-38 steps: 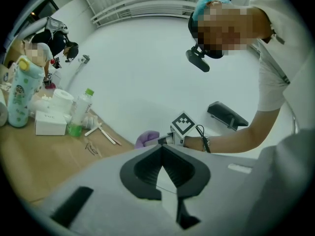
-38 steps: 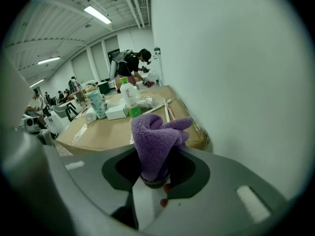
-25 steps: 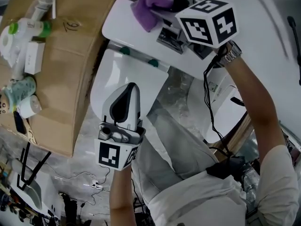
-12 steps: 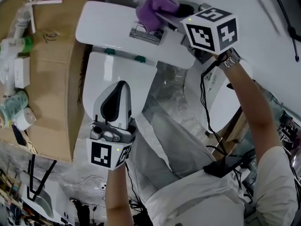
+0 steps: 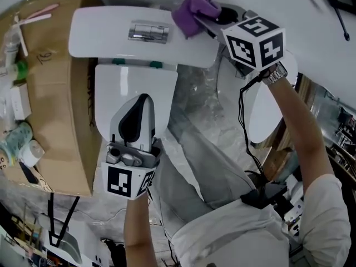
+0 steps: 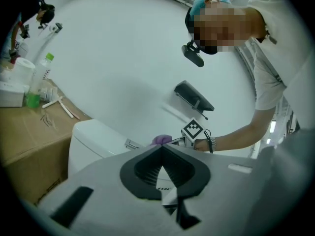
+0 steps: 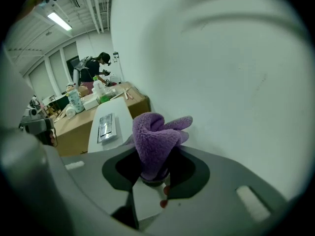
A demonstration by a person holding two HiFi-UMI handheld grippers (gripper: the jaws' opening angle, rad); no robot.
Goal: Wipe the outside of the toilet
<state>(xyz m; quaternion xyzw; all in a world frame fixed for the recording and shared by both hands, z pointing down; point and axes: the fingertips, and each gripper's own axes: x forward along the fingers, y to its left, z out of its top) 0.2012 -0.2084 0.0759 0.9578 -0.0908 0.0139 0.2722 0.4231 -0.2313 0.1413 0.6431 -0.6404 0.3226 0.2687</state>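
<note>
Seemingly early on, the right claw (image 5: 213, 20) pinches the purple cloth (image 5: 192, 9) at the tank lid's (image 5: 100, 29) far right edge, the left claw (image 5: 143, 100) hovers pressed together and empty above the toilet (image 5: 108, 85), and most of the outside looks unwiped.

The cloth (image 5: 192, 11) sits in the right tool (image 5: 211, 18), at the tank's (image 5: 100, 29) right end. The button (image 5: 148, 31) lies left of that tool. The left tool (image 5: 140, 107) hangs over the lid (image 5: 111, 88), before the tank; a box (image 5: 55, 110) with bottles (image 5: 22, 132) stands at its left.
</note>
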